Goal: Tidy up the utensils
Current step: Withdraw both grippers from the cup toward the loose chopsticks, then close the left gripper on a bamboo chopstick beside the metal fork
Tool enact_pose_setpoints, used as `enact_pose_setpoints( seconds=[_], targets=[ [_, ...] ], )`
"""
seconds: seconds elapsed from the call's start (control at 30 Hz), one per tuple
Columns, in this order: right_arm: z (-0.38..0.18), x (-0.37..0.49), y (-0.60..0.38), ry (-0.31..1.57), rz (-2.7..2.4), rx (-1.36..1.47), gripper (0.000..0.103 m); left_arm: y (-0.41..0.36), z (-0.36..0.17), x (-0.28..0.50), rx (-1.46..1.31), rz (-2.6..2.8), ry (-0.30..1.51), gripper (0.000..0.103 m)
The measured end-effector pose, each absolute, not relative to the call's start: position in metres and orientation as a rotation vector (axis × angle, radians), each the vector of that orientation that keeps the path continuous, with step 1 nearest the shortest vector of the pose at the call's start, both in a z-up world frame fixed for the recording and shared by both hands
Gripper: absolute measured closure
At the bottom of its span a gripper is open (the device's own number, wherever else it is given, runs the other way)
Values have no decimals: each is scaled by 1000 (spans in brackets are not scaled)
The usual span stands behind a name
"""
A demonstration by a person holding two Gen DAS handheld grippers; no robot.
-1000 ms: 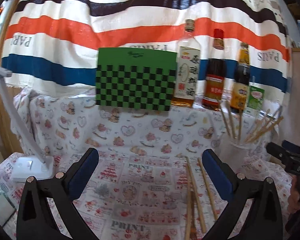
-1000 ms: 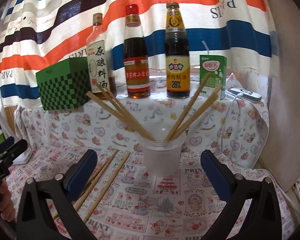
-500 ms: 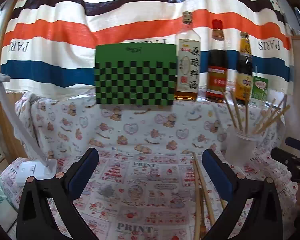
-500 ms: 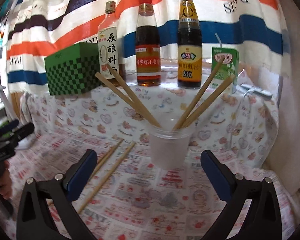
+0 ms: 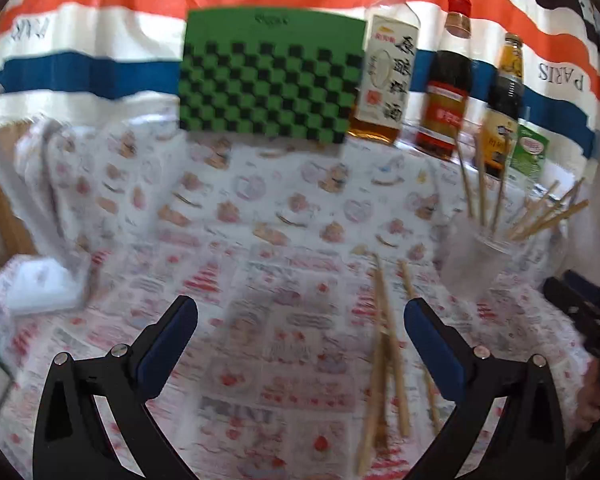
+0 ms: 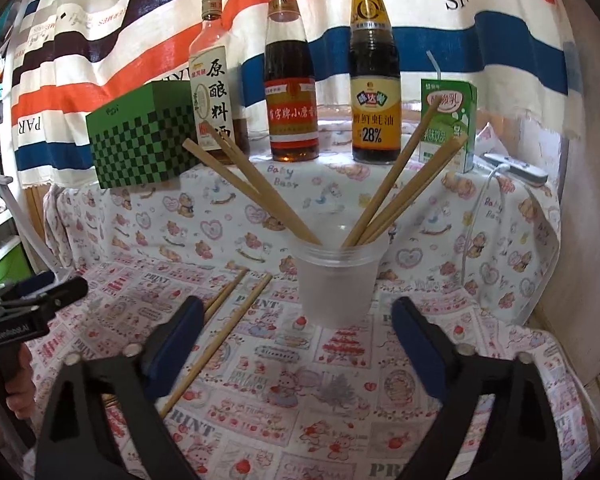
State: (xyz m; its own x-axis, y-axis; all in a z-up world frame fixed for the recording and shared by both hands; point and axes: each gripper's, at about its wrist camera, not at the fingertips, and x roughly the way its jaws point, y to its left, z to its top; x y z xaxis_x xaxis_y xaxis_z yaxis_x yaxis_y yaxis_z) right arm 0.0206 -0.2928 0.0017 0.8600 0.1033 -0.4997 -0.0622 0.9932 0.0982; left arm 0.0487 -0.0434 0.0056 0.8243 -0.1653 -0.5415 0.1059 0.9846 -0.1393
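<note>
Plain, pale wooden chopsticks (image 6: 220,332) are seen on the table's printed cloth (image 6: 340,392), three lying loose toward its middle, just left of a frosted plastic cup (image 6: 336,284) near the right edge, in which five more are stood splayed in two fans. The left gripper (image 5: 300,344) is held with jaws released wide and nothing between them. The right gripper (image 6: 296,344) is closing, its jaws clear of cup and chopsticks.
</note>
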Motion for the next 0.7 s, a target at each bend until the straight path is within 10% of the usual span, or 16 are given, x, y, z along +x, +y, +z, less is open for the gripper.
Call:
enact_pose_setpoints(
  seconds=[0.17, 0.33, 0.7],
  targets=[
    [-6, 23, -283, 557, 77, 27, 52, -57, -2, 51, -37, -158, 638, 1],
    [-13, 25, -284, 593, 120, 93, 74, -61, -13, 59, -84, -272, 746, 37],
    [-8, 24, -292, 587, 145, 185, 71, -85, -35, 63, -106, -442, 934, 78]
  ],
)
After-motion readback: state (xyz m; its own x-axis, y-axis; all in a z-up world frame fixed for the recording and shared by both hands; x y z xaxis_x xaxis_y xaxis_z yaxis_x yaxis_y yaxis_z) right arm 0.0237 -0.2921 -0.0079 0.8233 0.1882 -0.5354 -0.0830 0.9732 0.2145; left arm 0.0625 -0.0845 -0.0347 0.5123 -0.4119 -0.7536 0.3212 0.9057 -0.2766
